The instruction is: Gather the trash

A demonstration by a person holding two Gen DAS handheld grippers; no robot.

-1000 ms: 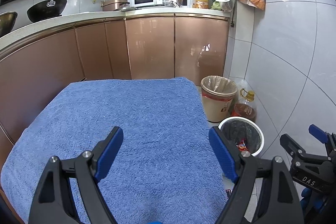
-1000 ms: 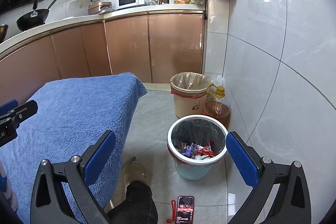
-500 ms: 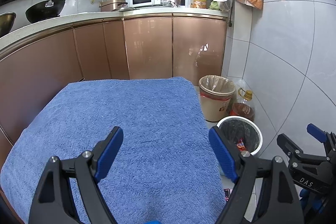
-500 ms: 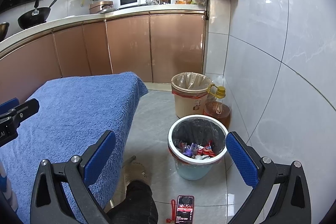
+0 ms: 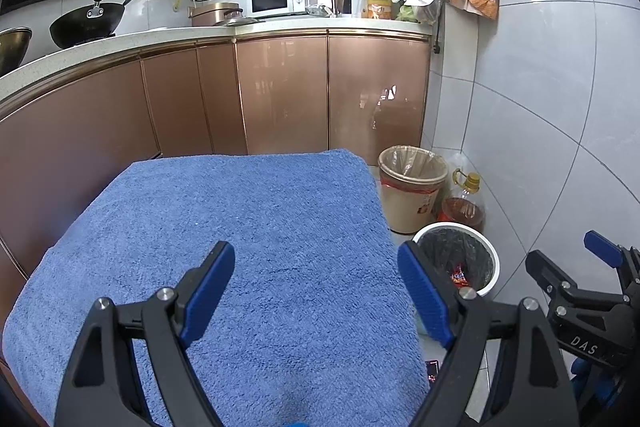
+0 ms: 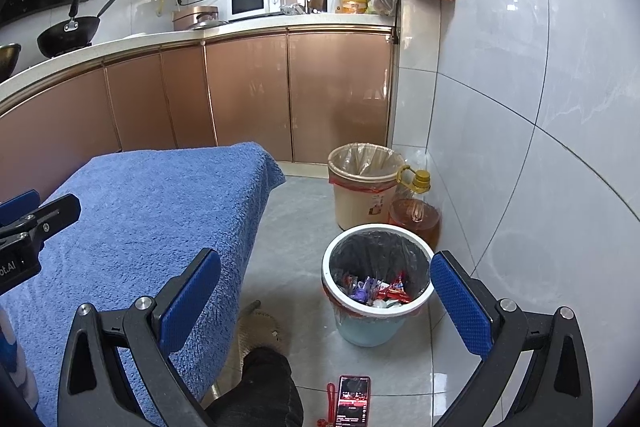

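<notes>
A light-blue trash bin (image 6: 376,279) with a white rim and black liner stands on the floor by the tiled wall; several colourful wrappers (image 6: 376,289) lie inside. It also shows in the left wrist view (image 5: 460,255). My right gripper (image 6: 324,283) is open and empty, held above and in front of the bin. My left gripper (image 5: 316,279) is open and empty over the blue towel (image 5: 240,235) that covers the table. No trash shows on the towel.
A beige bin (image 6: 364,187) with a clear liner and an oil bottle (image 6: 416,207) stand behind the blue bin. A phone (image 6: 352,401) lies on the floor beside a person's leg and slipper (image 6: 260,331). Copper cabinets (image 5: 280,95) line the back.
Both grippers stay open and nearly still; the left view has shifted very slightly.
</notes>
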